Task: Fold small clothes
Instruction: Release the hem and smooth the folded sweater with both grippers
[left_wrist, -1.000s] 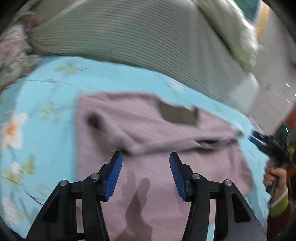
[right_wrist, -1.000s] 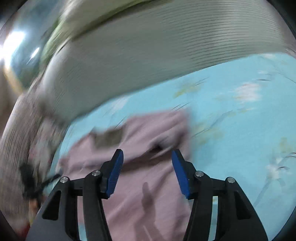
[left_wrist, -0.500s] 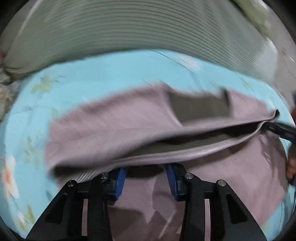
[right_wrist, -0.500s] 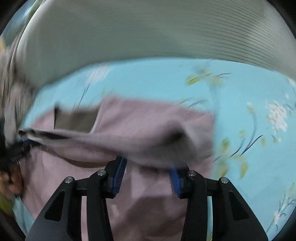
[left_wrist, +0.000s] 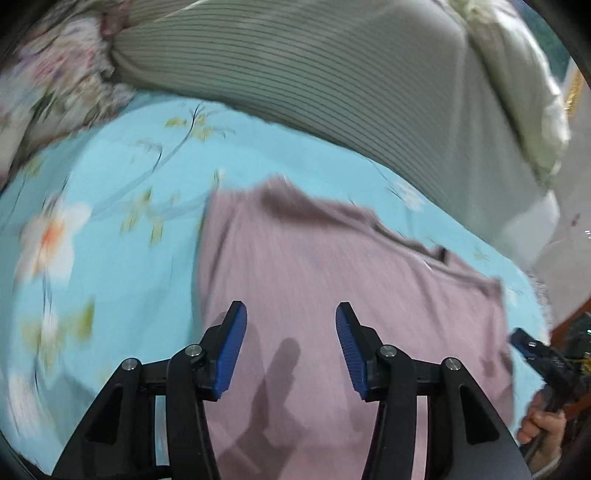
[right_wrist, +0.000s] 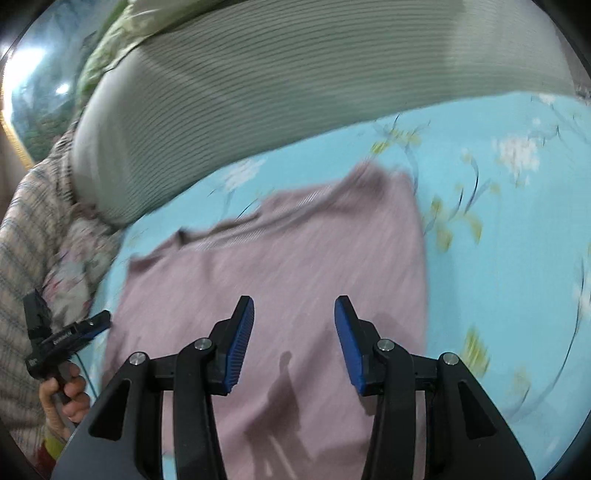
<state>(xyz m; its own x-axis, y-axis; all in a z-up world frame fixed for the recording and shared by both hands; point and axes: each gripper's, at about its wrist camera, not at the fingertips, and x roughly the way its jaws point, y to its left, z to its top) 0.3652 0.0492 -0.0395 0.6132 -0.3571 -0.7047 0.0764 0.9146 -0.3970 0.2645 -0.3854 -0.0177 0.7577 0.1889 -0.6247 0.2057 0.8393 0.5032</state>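
Left wrist view, far left: floral bedding bunched at the head of the bed, blurred. Below it, turquoise flowered bed sheet spread wide, one large white blossom near the left edge. Across the top, a ribbed grey-green quilt, rolled and lying along the sheet's far side. At centre, mauve ribbed garment lying flat on the sheet, folded over on itself, far edge slightly rumpled, a thin strip of darker lining just visible there. Left gripper hovering above the garment's near part, blue-padded fingers parted about halfway and opening, nothing between them, only their shadow on the cloth below. At far right, right gripper beside the garment's right edge, gripped by a hand; opening not readable from this angle.

Right wrist view, far left: checked blanket and a hand carrying the left gripper just off the garment's left edge. Ribbed quilt along the top. Mauve garment at centre on the sheet, right edge straight, far corner peaked. Right gripper above the garment's near part, blue fingers roughly half apart and opening, empty, clear of the cloth. Flowered sheet filling the right side.
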